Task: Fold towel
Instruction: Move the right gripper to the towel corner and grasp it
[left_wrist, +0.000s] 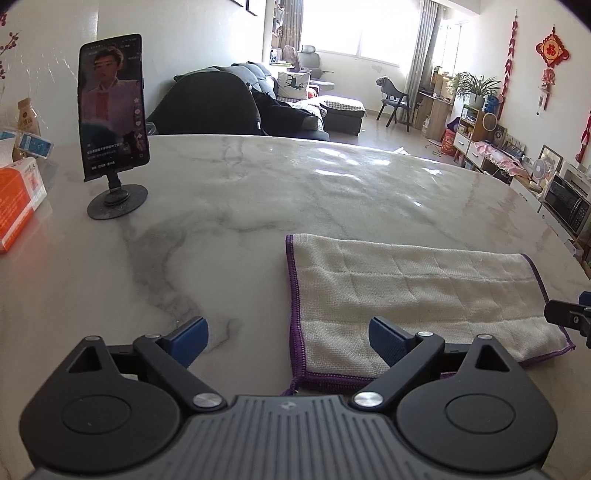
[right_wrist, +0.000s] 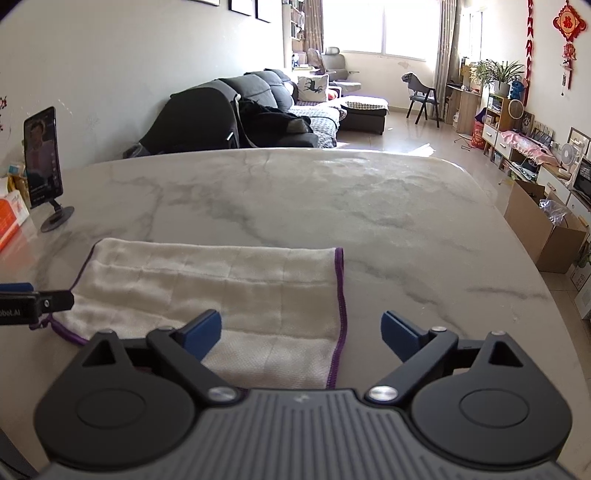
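Currently both sets of jaws stand wide, nothing between them. Left gripper (left_wrist: 288, 341): its blue pads sit at lower centre of the left wrist view, the right-hand pad over the near left corner of the white waffle-weave towel with purple stitched edging (left_wrist: 417, 295), the other pad over bare marble. Can't tell if the pad touches the cloth. Right gripper (right_wrist: 301, 334): mirrored, one pad over the towel's (right_wrist: 221, 291) near right part, the other over bare marble, the purple right edge running between them. Towel lies flat as a wide strip on the white grey-veined marble desk (left_wrist: 295, 192), lower right in the left view, lower left in the right view. Black smartphone on a round black stand (left_wrist: 112, 110) stands upper left, screen lit, orange box (left_wrist: 16, 206) beside it at the left edge.
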